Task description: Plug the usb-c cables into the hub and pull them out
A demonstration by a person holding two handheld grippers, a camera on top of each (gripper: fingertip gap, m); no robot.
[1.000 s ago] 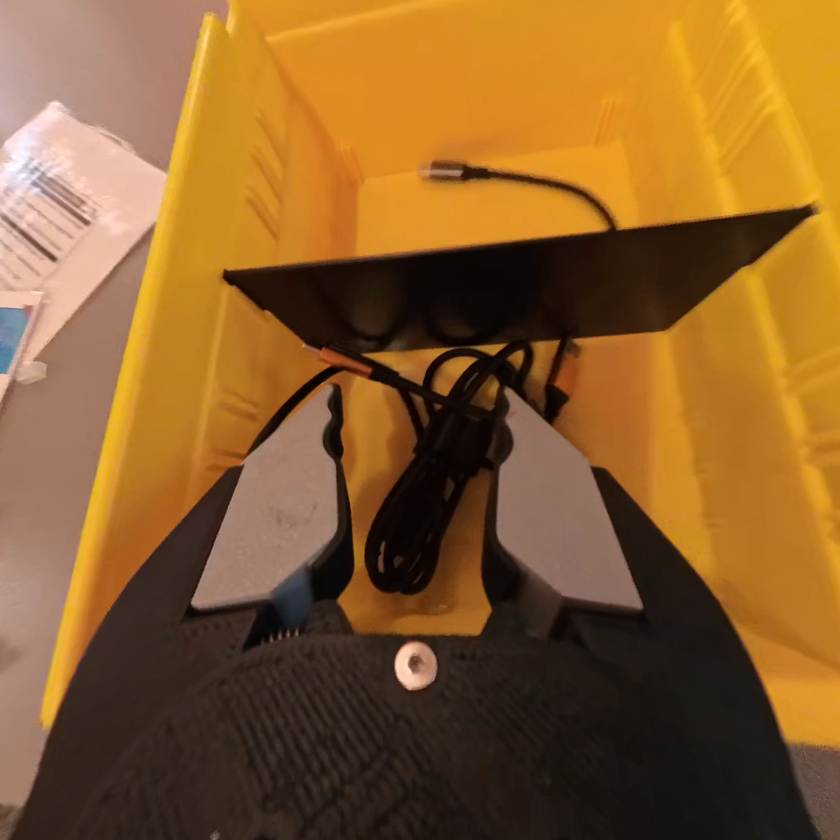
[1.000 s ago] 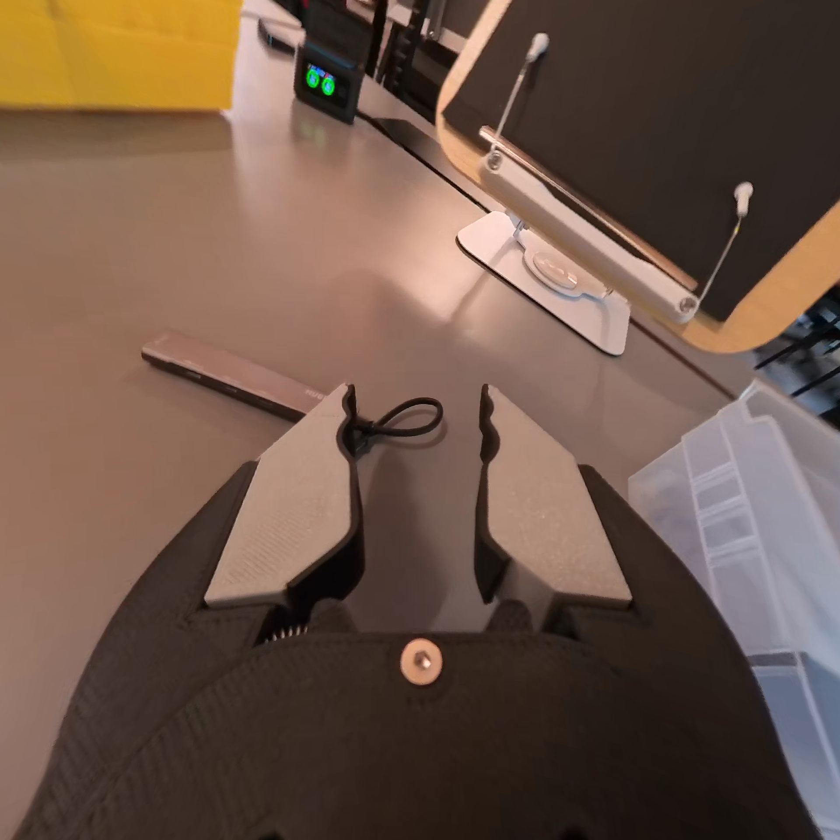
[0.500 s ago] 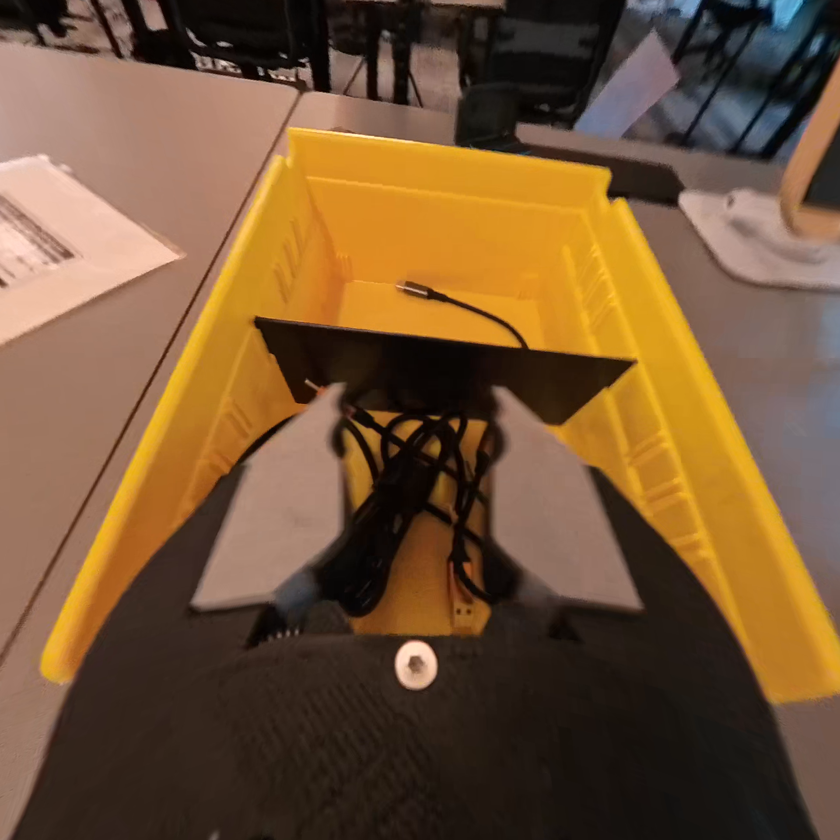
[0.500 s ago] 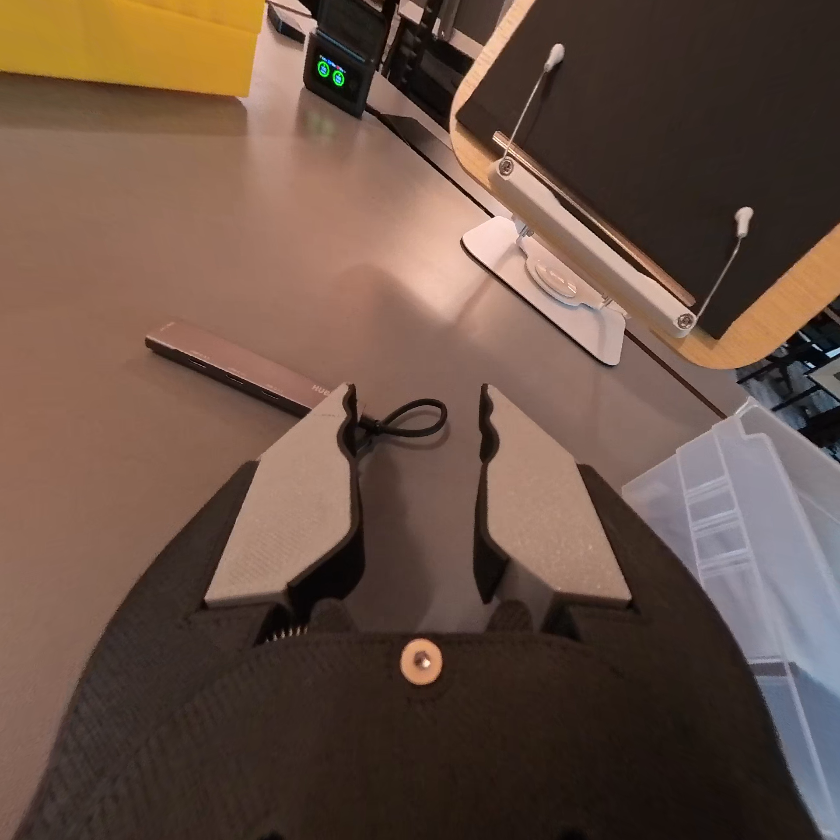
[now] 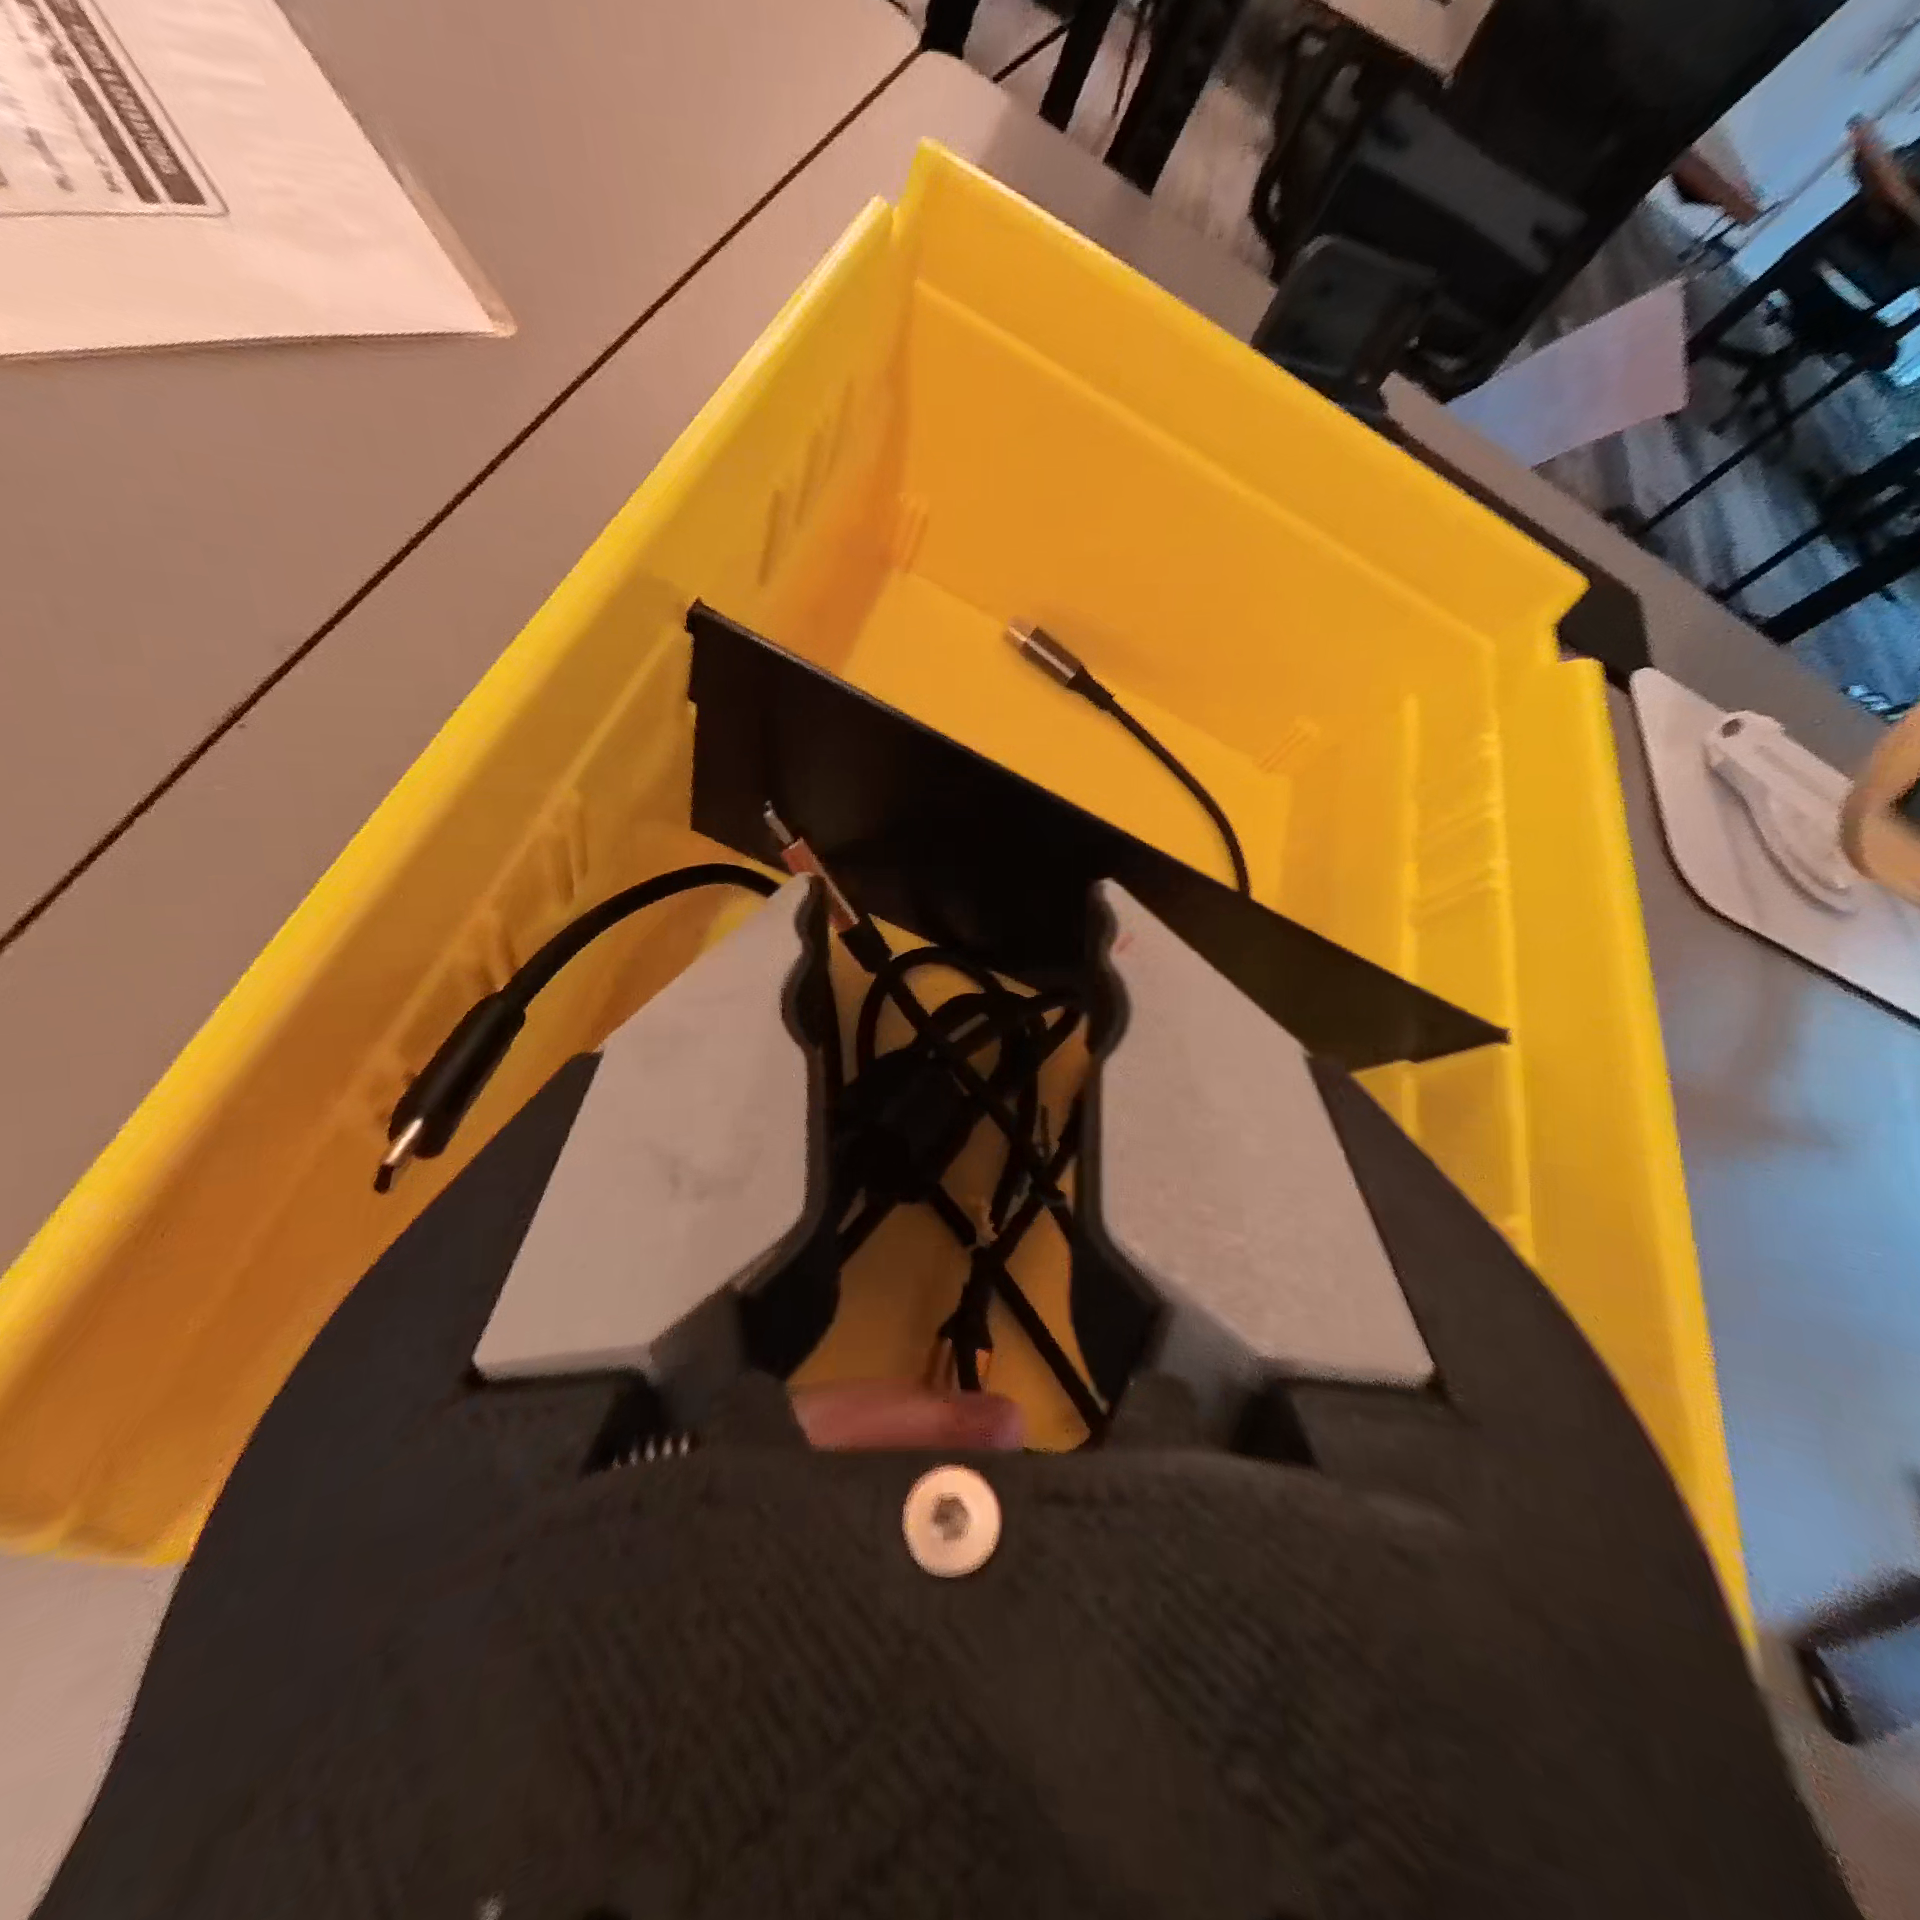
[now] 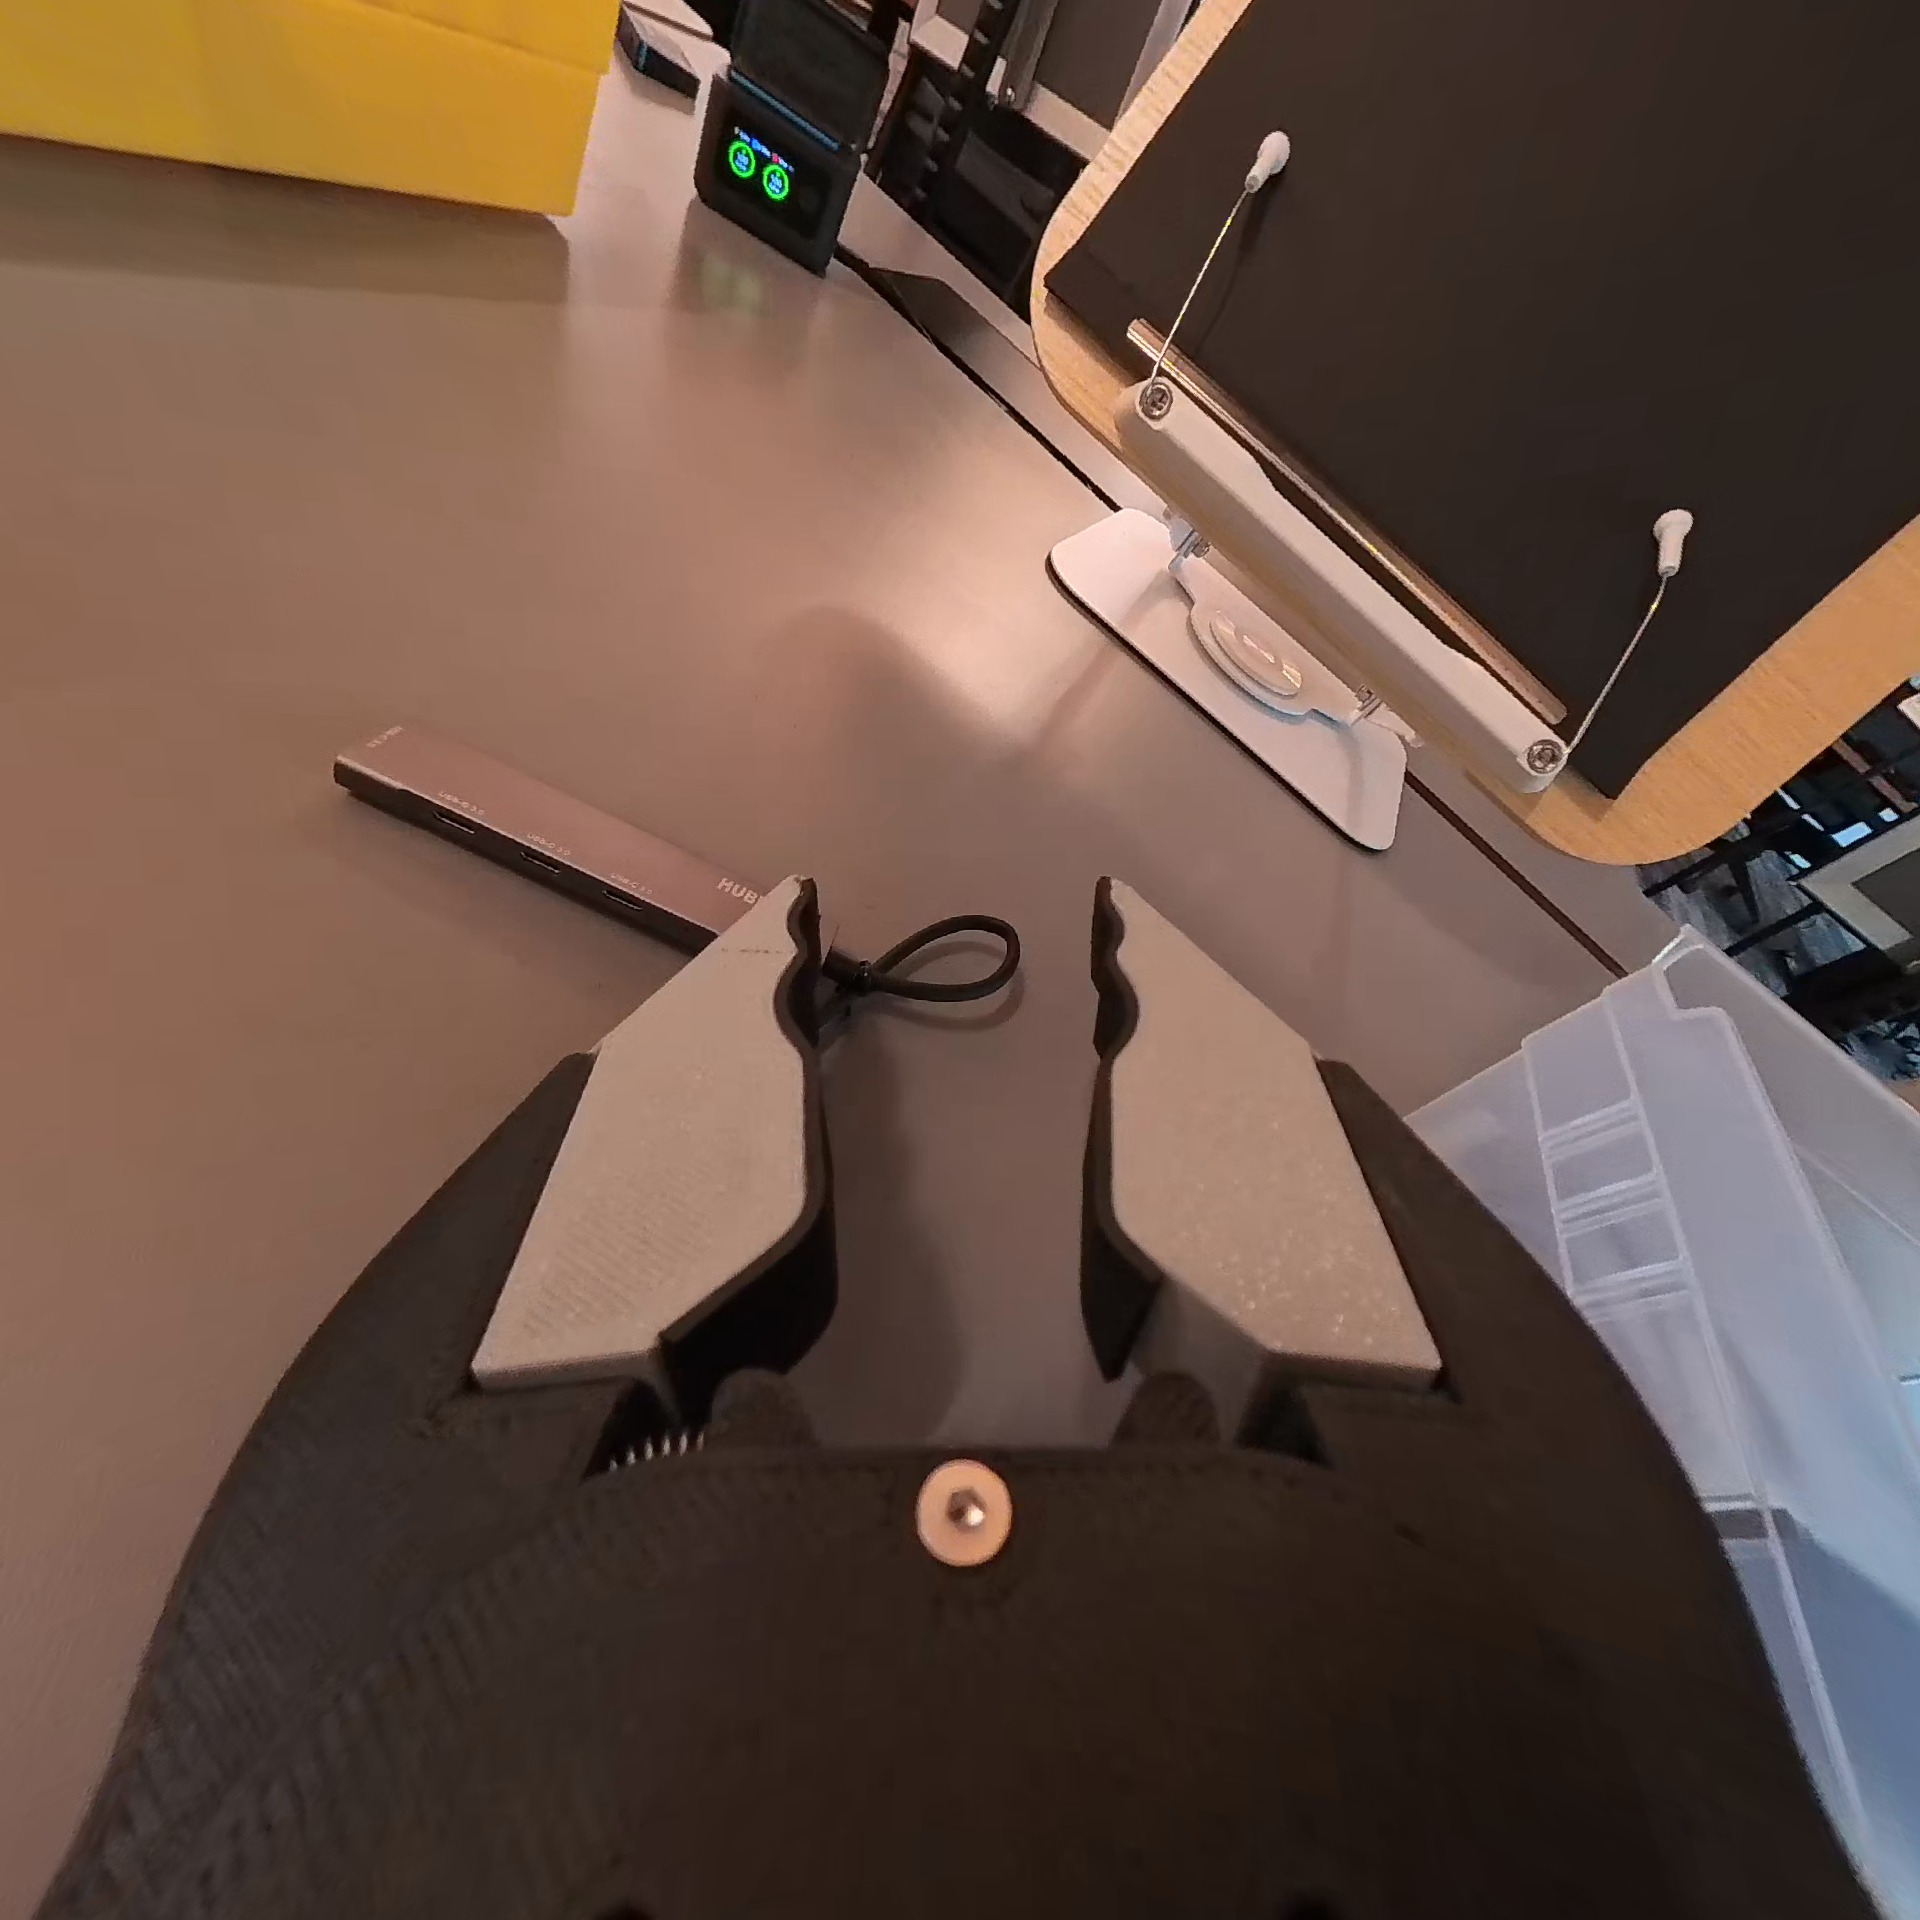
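A yellow bin (image 5: 1039,343) with a black divider (image 5: 1039,831) holds a tangle of black usb-c cables (image 5: 935,1101) in its near compartment. One black plug (image 5: 447,1091) sticks out along the bin's left wall. A grey-plugged cable (image 5: 1049,655) lies in the far compartment. My left gripper (image 5: 951,904) is open above the tangle, whose cables show between the fingers. The grey hub (image 6: 520,810) lies on the table with its short black cable loop (image 6: 935,956). My right gripper (image 6: 956,904) is open just above the loop, its left fingertip over the hub's near end.
A dark board on a white stand (image 6: 1226,665) stands to the right. A clear plastic box (image 6: 1714,1247) sits at the near right. A small black device with green lights (image 6: 779,177) stands behind, next to the yellow bin (image 6: 312,94). White papers (image 5: 208,208) lie left of the bin. Across from one pair of fingers to the other is roughly 45 cm. My right gripper's tips are some 7 cm from the grey hub (image 6: 520,810).
My left gripper has drawn back and up from inside the bin and tilted; the black plug now shows left of it. The right gripper has barely moved.
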